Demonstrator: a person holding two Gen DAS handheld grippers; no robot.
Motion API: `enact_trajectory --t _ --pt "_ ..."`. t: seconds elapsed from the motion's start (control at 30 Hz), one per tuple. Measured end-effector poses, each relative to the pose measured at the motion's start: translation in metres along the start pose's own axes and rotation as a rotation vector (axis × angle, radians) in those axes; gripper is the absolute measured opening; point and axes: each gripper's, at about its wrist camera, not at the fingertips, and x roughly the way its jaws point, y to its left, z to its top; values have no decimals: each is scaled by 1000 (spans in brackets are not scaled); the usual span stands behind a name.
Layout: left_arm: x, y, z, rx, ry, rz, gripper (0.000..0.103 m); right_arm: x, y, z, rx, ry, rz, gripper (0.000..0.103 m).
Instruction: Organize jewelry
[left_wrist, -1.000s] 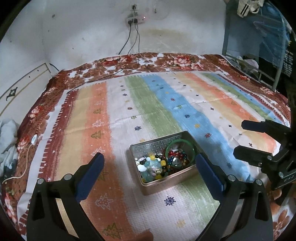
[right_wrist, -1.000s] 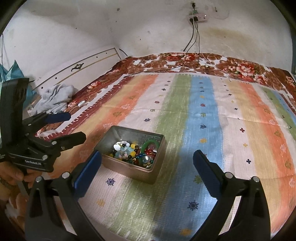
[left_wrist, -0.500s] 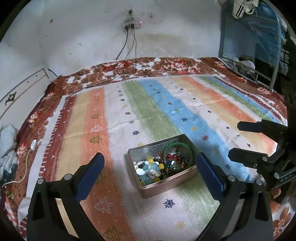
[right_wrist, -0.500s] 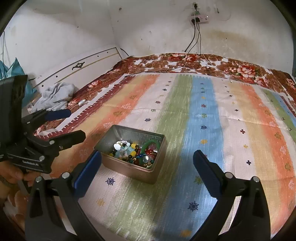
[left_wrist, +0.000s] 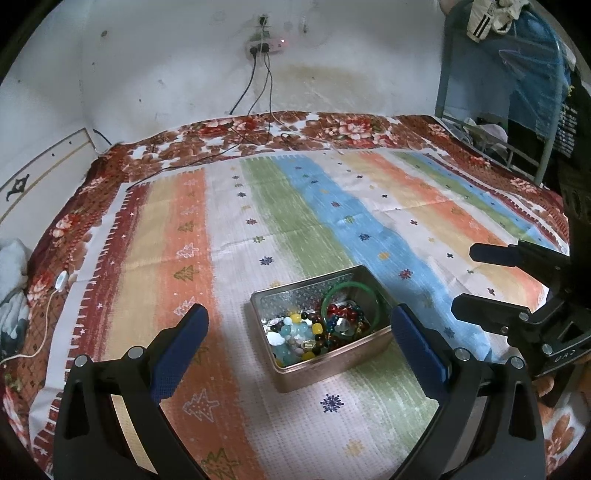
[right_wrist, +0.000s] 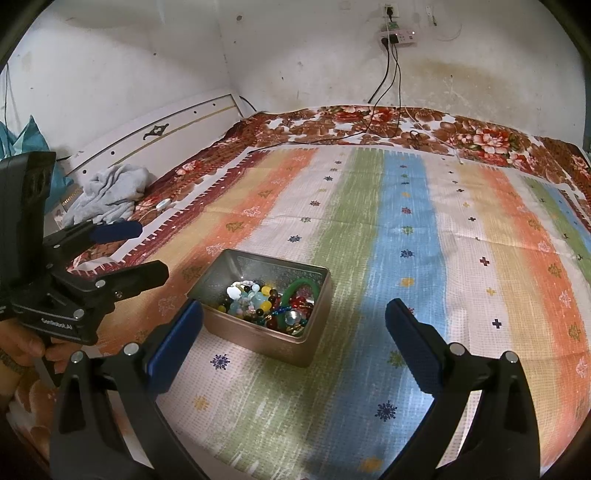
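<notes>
Looking down over the bed, we see a rectangular metal tin (left_wrist: 334, 363) sitting on the striped cloth (left_wrist: 295, 206), roughly on the border of the white and green bands. Its lid is off, and inside lies a tangle of jewelry: a green bangle (left_wrist: 351, 295) leaning against the far right corner, dark red and blue beads (left_wrist: 345, 317) within its ring, and pale blue, white and yellow stones (left_wrist: 295, 332) heaped toward the near left.

We hold our left gripper (left_wrist: 297, 334) above the cloth with jaws spread wide, nothing between the blue pads (left_wrist: 181, 347), the tin framed right in the gap. Our right gripper (right_wrist: 293, 332) is spread wide too, carrying nothing, with the tin just ahead and slightly left of its centre line. Neither tool touches the tin.

From the right wrist view, the left gripper shows at the left edge, a hand (right_wrist: 26, 347) wrapped around its handle. A grey garment (right_wrist: 110, 195) lies crumpled near the headboard (right_wrist: 177, 127), and cables (right_wrist: 388, 81) hang from a wall socket (right_wrist: 395, 37).
</notes>
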Motion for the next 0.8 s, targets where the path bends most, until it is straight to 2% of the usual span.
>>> enact_trajectory --t 0.2,0.8 --pt "0 -3 -2 14 4 8 97 0 0 0 0 1 0 98" --pt "3 5 -2 -27 31 -1 97 1 -1 0 3 3 -2 98"
